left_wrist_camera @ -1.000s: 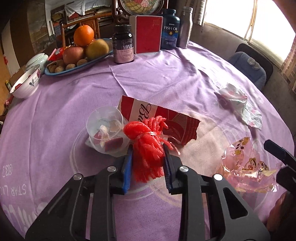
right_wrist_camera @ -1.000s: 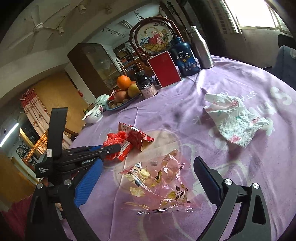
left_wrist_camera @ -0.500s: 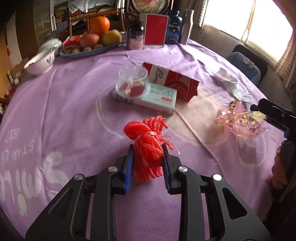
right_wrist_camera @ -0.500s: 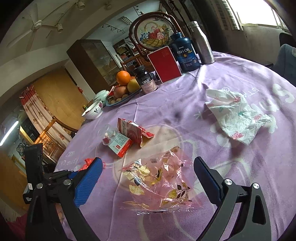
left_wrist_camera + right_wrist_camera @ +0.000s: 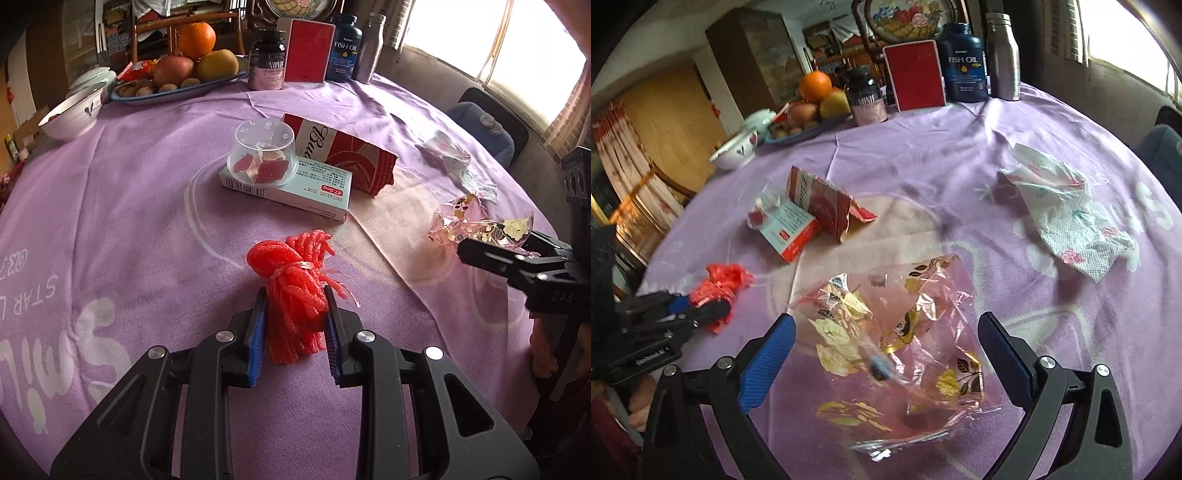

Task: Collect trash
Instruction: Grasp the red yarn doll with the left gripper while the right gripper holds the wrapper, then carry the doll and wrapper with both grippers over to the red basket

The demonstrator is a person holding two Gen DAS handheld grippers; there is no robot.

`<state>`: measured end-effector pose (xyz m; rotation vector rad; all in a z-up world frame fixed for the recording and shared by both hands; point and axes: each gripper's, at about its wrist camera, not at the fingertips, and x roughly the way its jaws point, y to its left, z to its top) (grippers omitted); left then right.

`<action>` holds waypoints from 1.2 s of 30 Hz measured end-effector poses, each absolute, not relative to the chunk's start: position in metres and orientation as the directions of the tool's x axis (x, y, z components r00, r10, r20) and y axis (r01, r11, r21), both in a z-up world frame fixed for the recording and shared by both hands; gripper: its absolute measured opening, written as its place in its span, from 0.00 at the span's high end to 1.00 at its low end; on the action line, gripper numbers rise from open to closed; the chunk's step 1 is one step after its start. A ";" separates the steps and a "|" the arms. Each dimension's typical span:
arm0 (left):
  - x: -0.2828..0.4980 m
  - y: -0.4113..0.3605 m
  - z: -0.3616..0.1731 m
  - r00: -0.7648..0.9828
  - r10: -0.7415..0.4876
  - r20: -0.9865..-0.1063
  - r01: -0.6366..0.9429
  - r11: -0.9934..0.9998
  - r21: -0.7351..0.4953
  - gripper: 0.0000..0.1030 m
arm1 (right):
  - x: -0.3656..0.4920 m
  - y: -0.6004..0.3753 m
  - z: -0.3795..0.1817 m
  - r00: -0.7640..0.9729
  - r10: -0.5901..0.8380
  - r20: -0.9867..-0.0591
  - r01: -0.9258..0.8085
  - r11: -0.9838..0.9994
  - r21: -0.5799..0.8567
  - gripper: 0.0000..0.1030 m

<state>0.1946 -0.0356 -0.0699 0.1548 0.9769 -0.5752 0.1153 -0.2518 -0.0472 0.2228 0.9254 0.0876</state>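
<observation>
Currently clamped in the left gripper (image 5: pixel 295 325): the red foam net (image 5: pixel 295 291), pinched between the blue pads (image 5: pixel 256 336) low over the purple tablecloth (image 5: pixel 110 221), near edge of the round table. Right gripper (image 5: pixel 886 350) spread wide, straddling the pink floral cellophane wrapper (image 5: pixel 897 339) without pressing on it — nothing gripped. Other trash well apart on the cloth: crumpled printed tissue (image 5: pixel 1071 218) toward the window side; torn red carton (image 5: pixel 347 158), pale green medicine box (image 5: pixel 295 184) and clear plastic cup (image 5: pixel 264 155) clustered mid-table, cup upside down on the box. Likely risks: thin, springy cellophane sliding or folding out from between the pads on closing, leaving only a corner caught; pads catching the tablecloth along with the film and dragging it, disturbing the bottles and fruit tray (image 5: pixel 177 86) at the far side; soft net slipping from the left grip if squeezed only at its loose end. No bin or bag visible in either view — drop-off point unknown. Wrapper's near edge blurred in the right wrist view, with a small blue object (image 5: pixel 881 365) beneath or inside it not identifiable. Contents of the cup only partly legible — red and white scraps. Person shown only as part of a hand at frame edges.
</observation>
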 end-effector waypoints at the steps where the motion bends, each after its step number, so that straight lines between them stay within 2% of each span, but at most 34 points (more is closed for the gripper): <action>1: 0.195 -0.036 -0.070 0.424 -0.389 -0.818 0.525 0.841 -0.127 0.72 | 0.116 -0.250 -0.048 0.595 0.163 -0.787 0.016 0.977 0.215 0.09; 2: 0.195 -0.036 -0.071 0.423 -0.388 -0.819 0.525 0.841 -0.127 0.72 | 0.117 -0.248 -0.049 0.587 0.159 -0.794 0.011 0.979 0.205 0.19; 3: 0.195 -0.035 -0.071 0.423 -0.387 -0.819 0.524 0.842 -0.127 0.72 | 0.118 -0.247 -0.050 0.578 0.168 -0.799 0.005 0.978 0.208 0.37; 4: 0.196 -0.035 -0.071 0.422 -0.389 -0.819 0.524 0.842 -0.129 0.72 | 0.120 -0.248 -0.052 0.571 0.173 -0.803 0.005 0.977 0.214 0.46; 8: 0.192 -0.034 -0.067 0.435 -0.398 -0.808 0.525 0.841 -0.132 0.72 | 0.115 -0.257 -0.049 0.599 0.208 -0.773 0.015 0.963 0.270 0.59; 13: 0.184 -0.032 -0.056 0.474 -0.413 -0.777 0.531 0.839 -0.122 0.72 | 0.099 -0.263 -0.035 0.689 0.248 -0.681 -0.020 0.946 0.325 0.59; 17: 0.180 -0.029 -0.047 0.498 -0.431 -0.752 0.535 0.836 -0.124 0.72 | 0.081 -0.272 -0.024 0.755 0.181 -0.631 0.035 0.949 0.314 0.59; 31: 0.128 -0.041 -0.023 0.592 -0.462 -0.661 0.548 0.831 -0.090 0.72 | 0.012 -0.274 0.000 0.806 0.090 -0.585 0.061 0.970 0.234 0.59; 36: 0.111 -0.055 -0.014 0.566 -0.506 -0.651 0.574 0.808 -0.129 0.72 | -0.021 -0.285 0.010 0.832 0.062 -0.551 0.080 0.970 0.230 0.58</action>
